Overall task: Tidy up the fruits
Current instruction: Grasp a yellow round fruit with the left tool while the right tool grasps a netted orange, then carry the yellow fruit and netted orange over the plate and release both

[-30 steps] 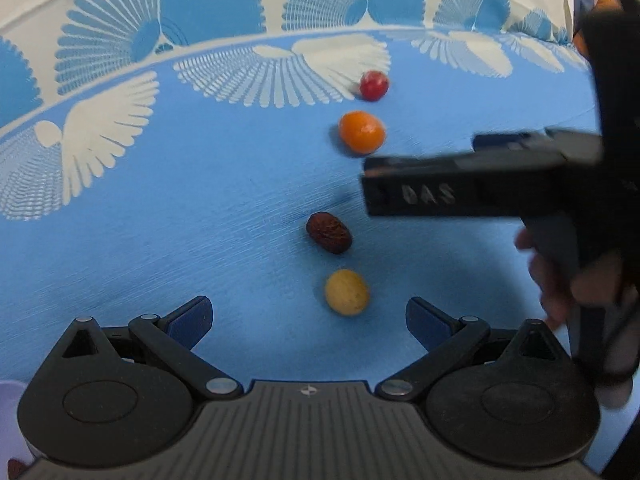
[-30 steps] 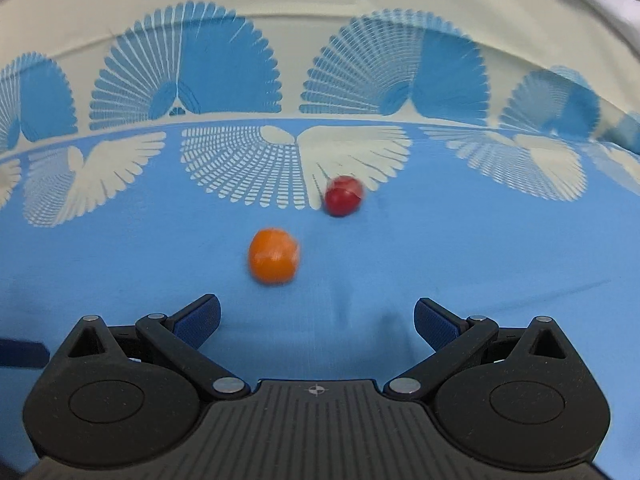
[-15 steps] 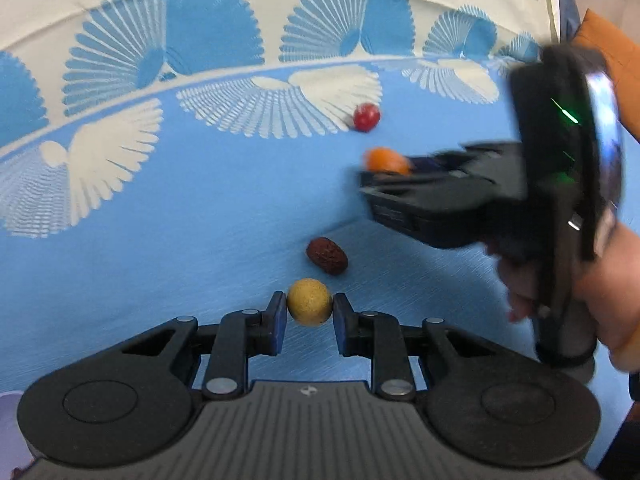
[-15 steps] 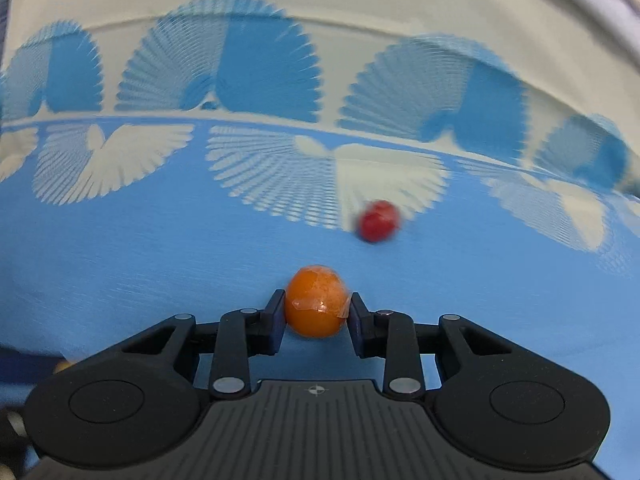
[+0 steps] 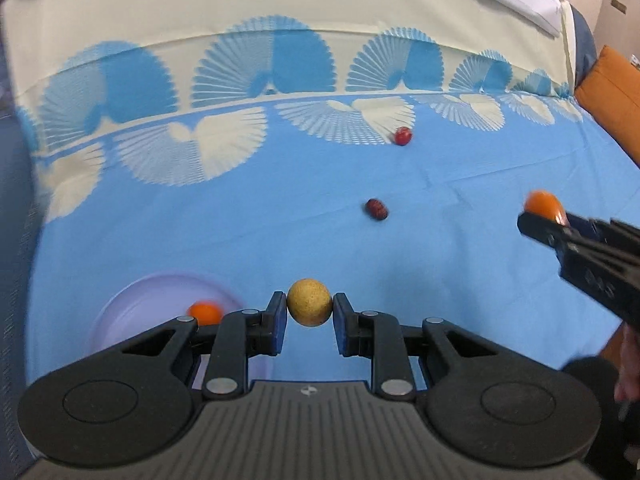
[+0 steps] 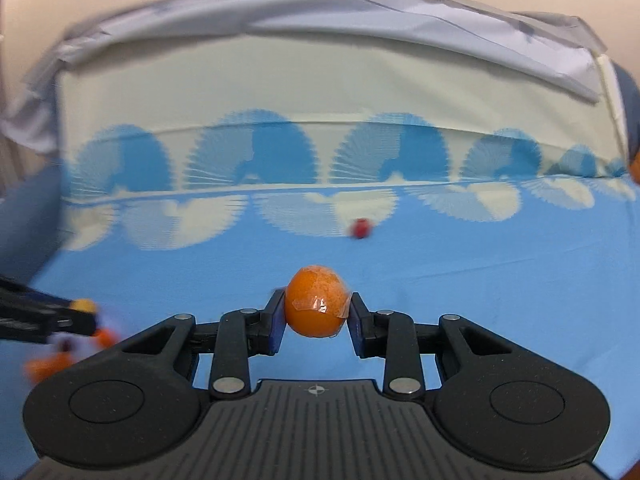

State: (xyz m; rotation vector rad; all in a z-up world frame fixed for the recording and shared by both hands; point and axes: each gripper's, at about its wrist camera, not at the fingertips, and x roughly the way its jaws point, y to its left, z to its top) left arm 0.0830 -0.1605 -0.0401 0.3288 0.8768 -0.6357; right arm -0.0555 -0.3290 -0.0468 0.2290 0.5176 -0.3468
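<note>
Both fruits are off the bed now. A second ago my left hand-held gripper (image 5: 310,312) and my right hand-held gripper (image 6: 316,312) stood wide open over the blue bedspread (image 5: 240,232); half a second ago each had closed on its pick, and in that last half second both have lifted clear. The left one is clenched on the yellow fruit (image 5: 309,302), the right one on the orange fruit (image 6: 316,300), each pinched between the blue pads with bedspread showing underneath. I judge the pickup step done for this pair and the carry to the plate under way.

My left view shows what the right barely gives: the pale plate (image 5: 120,312) near the bed's left edge, just beside my left jaws, with an orange fruit (image 5: 205,312) already on it. It also shows the wrinkled dark red fruit (image 5: 377,209) lying mid-bed and the round red fruit (image 5: 402,136) farther back on the white fan print, both still to collect.

My right view catches only the round red one, and the plate area at its lower left is a blur. What it does show is clear tape across the skin of the fruit I hold.
</note>
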